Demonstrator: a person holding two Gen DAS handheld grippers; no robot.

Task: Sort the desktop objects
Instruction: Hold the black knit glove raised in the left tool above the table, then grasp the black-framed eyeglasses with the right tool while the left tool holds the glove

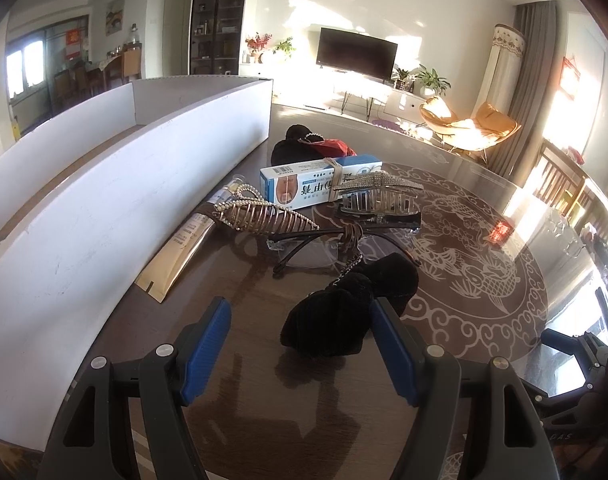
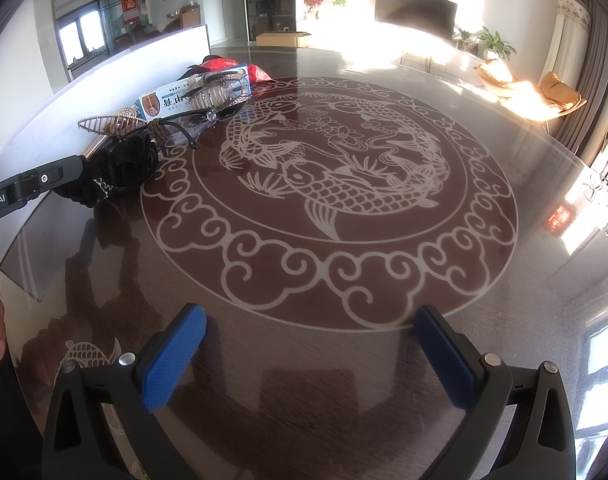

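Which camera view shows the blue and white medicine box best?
The left wrist view: the blue and white medicine box lies near mid-frame, its printed side clear, a clear claw hair clip covering one end. The right wrist view shows it small, far off, half hidden.

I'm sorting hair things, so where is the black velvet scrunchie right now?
In the left wrist view the black velvet scrunchie lies on the table, against the left gripper's right finger, just before the glasses.

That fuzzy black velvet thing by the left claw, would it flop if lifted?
Probably: the black velvet scrunchie looks soft and bunched, so it should sag and squash between the left gripper pads. It seems light, and its nap should grip, not slip.
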